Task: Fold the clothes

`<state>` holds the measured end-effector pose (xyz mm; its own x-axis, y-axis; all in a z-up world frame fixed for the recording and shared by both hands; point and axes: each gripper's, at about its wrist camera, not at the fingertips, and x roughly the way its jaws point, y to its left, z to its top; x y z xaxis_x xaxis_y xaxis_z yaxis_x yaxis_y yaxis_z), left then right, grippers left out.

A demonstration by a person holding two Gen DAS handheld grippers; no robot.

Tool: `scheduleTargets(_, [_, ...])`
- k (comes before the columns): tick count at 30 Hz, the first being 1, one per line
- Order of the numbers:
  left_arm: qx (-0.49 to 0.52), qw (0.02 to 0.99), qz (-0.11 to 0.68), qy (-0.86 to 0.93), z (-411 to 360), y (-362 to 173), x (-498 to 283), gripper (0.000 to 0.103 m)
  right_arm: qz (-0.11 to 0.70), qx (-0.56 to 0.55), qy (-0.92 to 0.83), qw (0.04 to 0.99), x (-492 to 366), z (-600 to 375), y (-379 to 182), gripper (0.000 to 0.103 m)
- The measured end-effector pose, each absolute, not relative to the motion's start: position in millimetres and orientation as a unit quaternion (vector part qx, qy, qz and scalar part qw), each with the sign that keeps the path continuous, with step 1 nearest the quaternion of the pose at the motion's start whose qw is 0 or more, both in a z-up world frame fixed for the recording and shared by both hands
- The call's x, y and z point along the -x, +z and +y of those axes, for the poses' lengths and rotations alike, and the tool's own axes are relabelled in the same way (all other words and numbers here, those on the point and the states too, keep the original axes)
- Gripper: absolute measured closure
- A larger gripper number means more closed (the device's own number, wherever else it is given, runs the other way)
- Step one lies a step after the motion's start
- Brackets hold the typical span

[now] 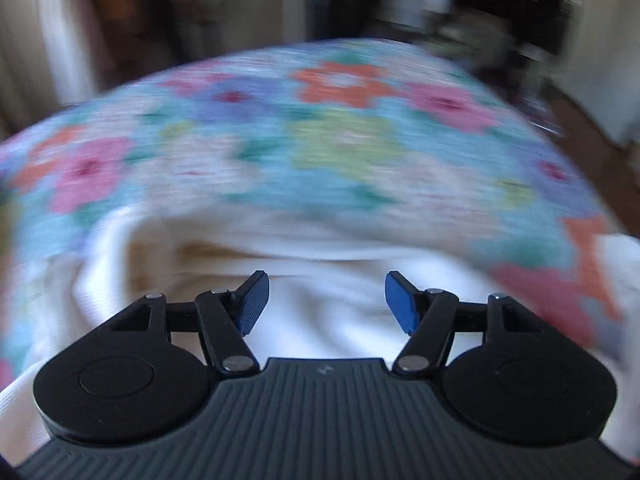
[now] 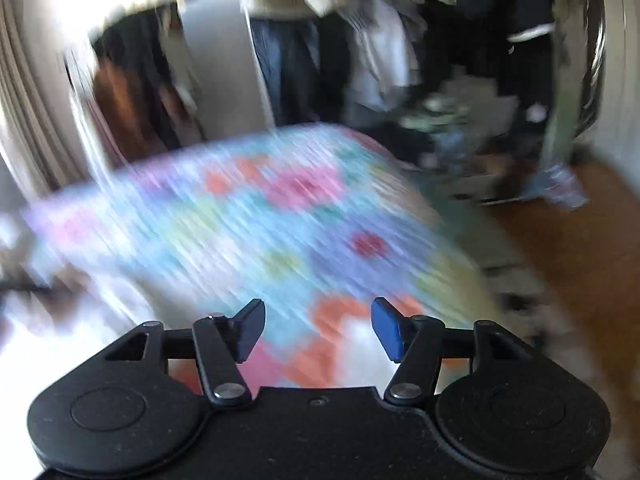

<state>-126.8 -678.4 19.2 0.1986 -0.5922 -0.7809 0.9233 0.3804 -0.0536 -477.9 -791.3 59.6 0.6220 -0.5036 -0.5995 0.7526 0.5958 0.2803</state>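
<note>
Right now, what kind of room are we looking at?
Probably a bedroom. A floral bedspread covers what looks like a bed, a white garment lies on it, and clothes hang beyond, though the blur hides detail.

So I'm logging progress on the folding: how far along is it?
Done: nothing clearly; the white garment lies rumpled on the floral bedspread. In hand: nothing, since the left gripper and right gripper are both open and empty. Left: apparently the whole fold, though blur hides detail.
</note>
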Motion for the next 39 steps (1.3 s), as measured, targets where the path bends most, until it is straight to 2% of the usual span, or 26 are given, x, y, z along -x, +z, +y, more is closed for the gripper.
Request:
scheduleTargets(3, [-0.261, 0.705, 0.388, -0.533, -715.9, 19.0, 157.7, 0.029, 0.238, -0.344, -0.285, 0.863, 447.2, -814.3, 59.1, 0.039])
scheduleTargets(6, [-0.299, 0.693, 0.404, -0.517, -747.3, 1.9, 182.2, 0.026, 0.272, -0.319, -0.263, 0.869, 419.8, -799.4, 33.4, 0.038])
scheduleTargets(9, [-0.369, 0.688, 0.359, -0.512, -764.4, -13.7, 211.6, 0.025, 0.327, -0.313, -0.26, 0.853, 394.9, -815.7, -3.0, 0.038])
scheduleTargets(12, [-0.425, 0.67, 0.311, -0.523, -770.8, -25.7, 240.3, 0.017, 0.345, -0.356, -0.266, 0.826, 397.3, -834.4, -32.0, 0.038])
scheduleTargets(20, [-0.48, 0.661, 0.326, -0.475, -777.9, -66.3, 255.5, 0.003, 0.365, -0.395, -0.242, 0.807, 417.0, -835.5, -72.2, 0.037])
scheduleTargets(22, [-0.428, 0.668, 0.369, -0.485, -770.1, -68.8, 242.7, 0.017, 0.366, -0.397, -0.227, 0.811, 419.6, -830.5, -77.0, 0.037])
scheduleTargets(23, [-0.404, 0.665, 0.392, -0.49, -768.1, -67.9, 235.0, 0.035, 0.366, -0.398, -0.217, 0.813, 420.5, -828.0, -79.9, 0.037])
scheduleTargets(24, [-0.398, 0.676, 0.389, -0.484, -765.3, -62.9, 229.6, 0.06, 0.366, -0.399, -0.203, 0.816, 421.4, -825.0, -81.0, 0.037])
scheduleTargets(26, [-0.376, 0.694, 0.385, -0.478, -757.4, -49.9, 217.6, 0.083, 0.363, -0.404, -0.163, 0.824, 423.0, -817.7, -76.8, 0.037])
scheduleTargets(34, [-0.185, 0.729, 0.422, -0.506, -685.2, 18.2, 155.8, 0.086, 0.363, -0.432, -0.144, 0.813, 413.8, -815.7, -85.9, 0.037])
scheduleTargets(37, [-0.121, 0.744, 0.42, -0.506, -649.5, 29.3, 135.6, 0.086, 0.309, -0.5, -0.065, 0.806, 412.7, -815.5, -92.2, 0.037])
scheduleTargets(39, [-0.13, 0.759, 0.391, -0.503, -634.9, 28.4, 131.8, 0.086, 0.284, -0.54, -0.014, 0.792, 402.5, -810.1, -99.0, 0.037])
